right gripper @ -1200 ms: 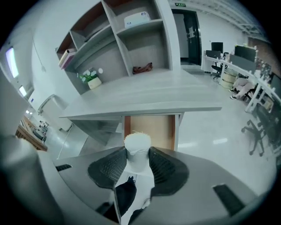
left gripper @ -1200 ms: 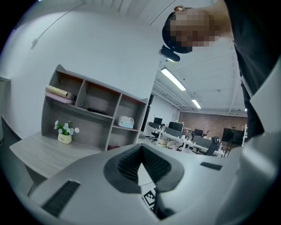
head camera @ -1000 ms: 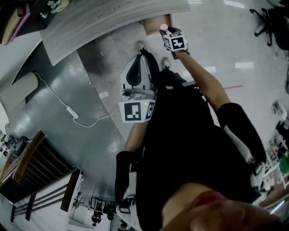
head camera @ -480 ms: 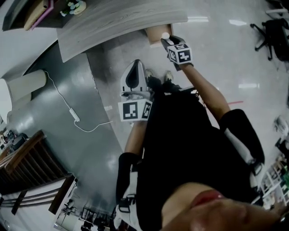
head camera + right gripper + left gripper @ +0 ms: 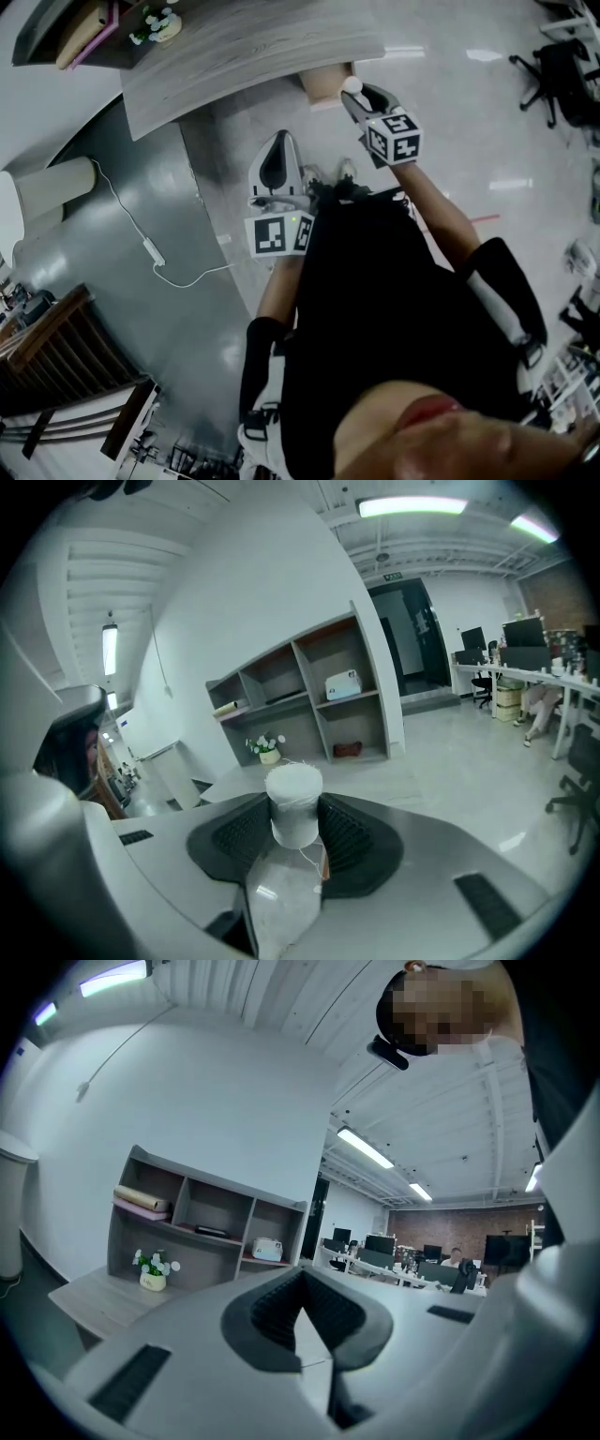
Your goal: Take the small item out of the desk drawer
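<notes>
The small white spool (image 5: 294,803) sits upright between the two dark ribbed pads of the right tool (image 5: 292,832), which pinches it at its lower half. Its flat top stands clear above the pads, and a loose thread hangs down from it between the jaws. In the head view the spool (image 5: 352,84) shows as a pale round dot at the tip of the right tool (image 5: 357,93), held out at arm's length just beside the right end of the brown drawer (image 5: 323,86). The drawer juts out from under the front edge of the grey wood-grain table (image 5: 253,47).

The left tool (image 5: 300,1314) has its pads pressed together in a narrow V with nothing between them. In the head view it (image 5: 279,150) is held close to the person's body, well apart from the drawer.

At the back of the table stands an open shelf unit (image 5: 309,700) with a small pot of white flowers (image 5: 269,749) beside it. A white cable (image 5: 150,248) trails across the grey floor to the left, and a black office chair (image 5: 562,66) stands far off to the right.
</notes>
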### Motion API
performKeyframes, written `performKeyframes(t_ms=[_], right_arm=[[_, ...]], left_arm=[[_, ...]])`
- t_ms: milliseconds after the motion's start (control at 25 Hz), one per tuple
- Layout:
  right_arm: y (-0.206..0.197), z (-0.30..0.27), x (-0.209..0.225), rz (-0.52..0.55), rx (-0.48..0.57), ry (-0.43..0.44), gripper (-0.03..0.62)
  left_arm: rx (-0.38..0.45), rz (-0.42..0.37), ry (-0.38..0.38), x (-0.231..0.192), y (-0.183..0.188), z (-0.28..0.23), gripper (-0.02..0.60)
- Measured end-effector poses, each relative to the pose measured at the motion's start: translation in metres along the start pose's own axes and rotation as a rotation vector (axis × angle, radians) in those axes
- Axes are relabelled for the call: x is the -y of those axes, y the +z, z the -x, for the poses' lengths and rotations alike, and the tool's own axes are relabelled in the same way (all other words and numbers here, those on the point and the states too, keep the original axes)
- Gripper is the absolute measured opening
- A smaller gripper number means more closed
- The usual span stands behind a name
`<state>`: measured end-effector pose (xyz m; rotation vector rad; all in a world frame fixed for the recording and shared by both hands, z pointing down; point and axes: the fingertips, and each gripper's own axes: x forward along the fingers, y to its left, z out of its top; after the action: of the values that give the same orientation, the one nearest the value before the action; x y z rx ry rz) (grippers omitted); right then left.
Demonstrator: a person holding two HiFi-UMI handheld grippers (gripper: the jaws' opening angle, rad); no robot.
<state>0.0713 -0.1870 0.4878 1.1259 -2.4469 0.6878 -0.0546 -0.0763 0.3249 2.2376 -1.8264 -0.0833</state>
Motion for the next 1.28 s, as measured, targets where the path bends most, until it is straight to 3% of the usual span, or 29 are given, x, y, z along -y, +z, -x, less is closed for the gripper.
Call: performKeyframes(t_ms=[360, 680, 1280], right_arm=[[0.046, 0.059, -0.047, 0.032, 0.134, 0.016, 0.158], [0.063, 0.104, -0.085, 0.062, 0.215, 0.031, 0.158], [0.051, 0.115, -0.101, 0.09, 0.21, 0.028, 0.156]], left_arm=[[-0.006, 0.016, -0.036, -0.007, 0.003, 0.006, -0.009], [-0.009, 0.022, -0.038, -0.018, 0.001, 0.013, -0.009], [-0.008, 0.01, -0.075, -0.021, 0.001, 0.014, -0.009]])
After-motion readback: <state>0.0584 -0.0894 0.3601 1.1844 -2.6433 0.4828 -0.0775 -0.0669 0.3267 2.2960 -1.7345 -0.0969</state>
